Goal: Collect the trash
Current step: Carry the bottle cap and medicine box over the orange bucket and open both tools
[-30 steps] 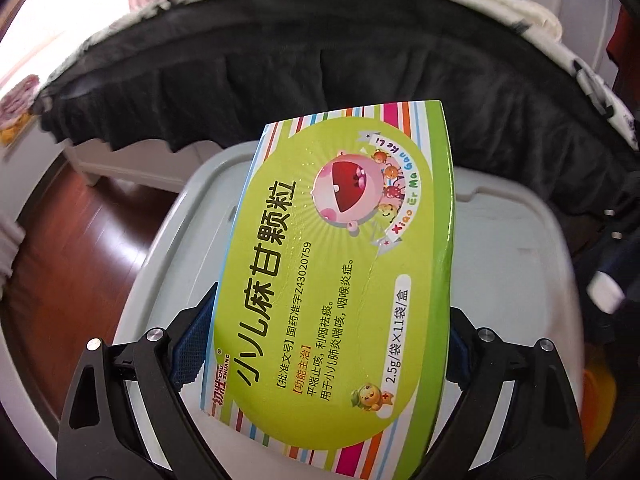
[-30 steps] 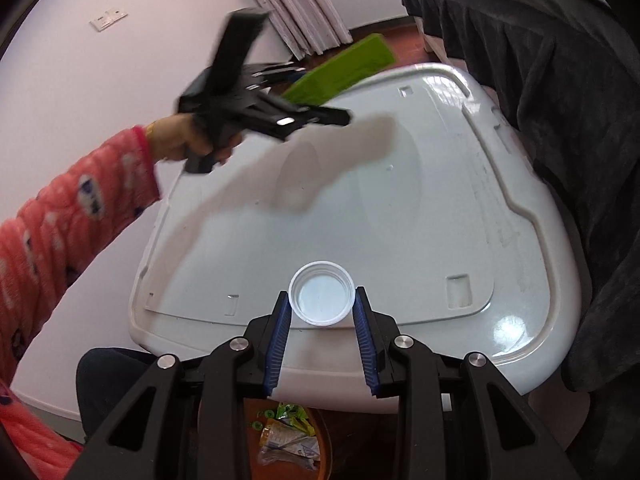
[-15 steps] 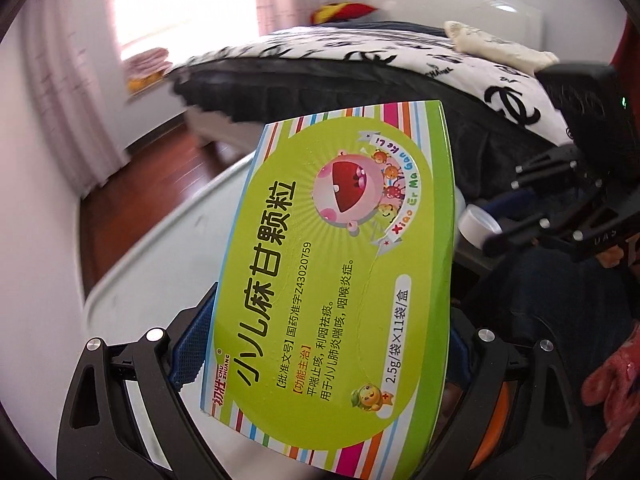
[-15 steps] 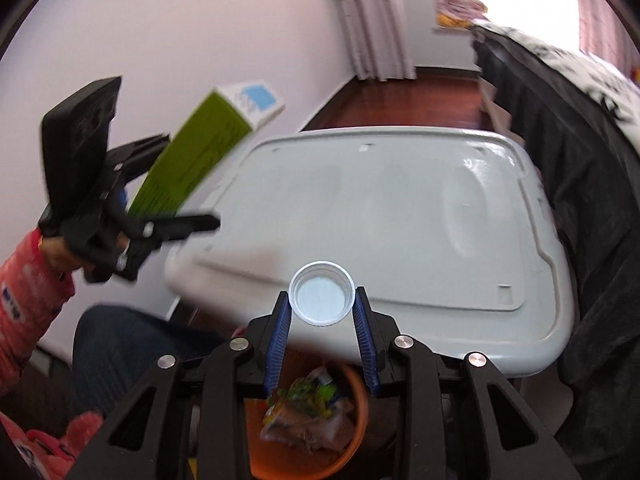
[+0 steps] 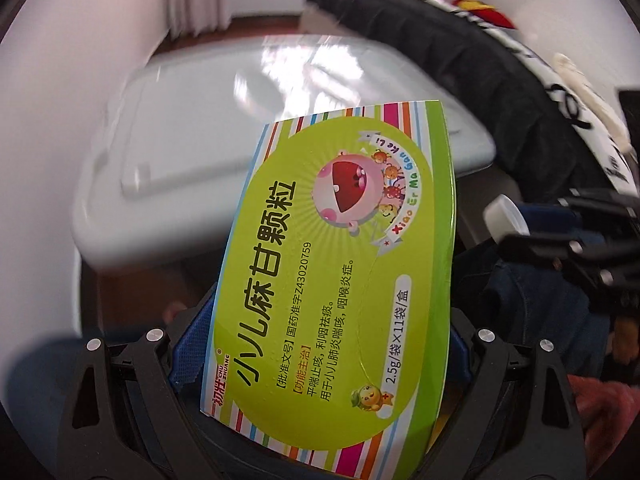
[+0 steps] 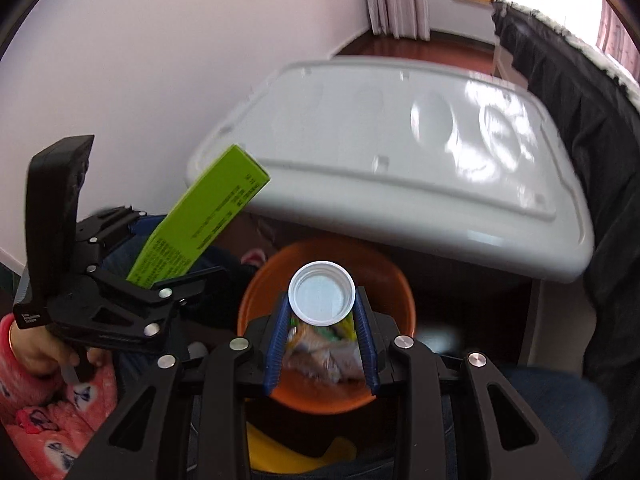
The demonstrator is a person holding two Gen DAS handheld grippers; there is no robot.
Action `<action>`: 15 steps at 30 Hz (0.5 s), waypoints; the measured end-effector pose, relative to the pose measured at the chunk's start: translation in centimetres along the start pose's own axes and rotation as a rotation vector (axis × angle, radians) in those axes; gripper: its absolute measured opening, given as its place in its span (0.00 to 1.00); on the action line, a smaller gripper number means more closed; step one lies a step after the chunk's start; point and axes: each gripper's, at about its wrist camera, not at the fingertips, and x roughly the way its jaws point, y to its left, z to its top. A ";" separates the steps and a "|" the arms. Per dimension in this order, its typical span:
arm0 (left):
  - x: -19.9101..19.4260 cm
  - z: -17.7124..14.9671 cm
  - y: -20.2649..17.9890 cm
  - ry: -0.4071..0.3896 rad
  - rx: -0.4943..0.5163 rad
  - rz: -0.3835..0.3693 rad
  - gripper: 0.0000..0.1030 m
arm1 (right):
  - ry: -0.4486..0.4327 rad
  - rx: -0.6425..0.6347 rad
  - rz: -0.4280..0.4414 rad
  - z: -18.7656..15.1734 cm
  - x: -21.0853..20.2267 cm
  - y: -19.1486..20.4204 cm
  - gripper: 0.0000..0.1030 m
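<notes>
Cardboard medicine box (image 5: pixel 336 256), glossy green with striped edges, is pinched between the left gripper (image 5: pixel 320 344) fingers. Right gripper (image 6: pixel 322 320) fingers clamp a round white plastic cap (image 6: pixel 322 298) above the orange bin (image 6: pixel 256 300) of crumpled wrappers.

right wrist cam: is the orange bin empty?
No. The orange bin already holds crumpled wrappers, visible below the white cap gripped in the right gripper.

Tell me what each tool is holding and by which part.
The left tool clamps the green medicine box across its lower end. The right tool pinches the white bottle cap by its rim.
</notes>
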 end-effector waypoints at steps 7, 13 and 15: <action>2.4 0.2 -0.1 0.059 -0.016 0.057 0.86 | 0.095 0.033 -0.024 -1.8 3.8 -0.2 0.31; 4.5 0.3 -1.1 0.111 -0.017 0.073 0.86 | 0.133 0.048 -0.031 -2.2 5.6 -1.0 0.31; 5.0 0.2 -1.1 0.127 -0.016 0.078 0.86 | 0.137 0.055 -0.035 -2.2 5.9 -1.3 0.31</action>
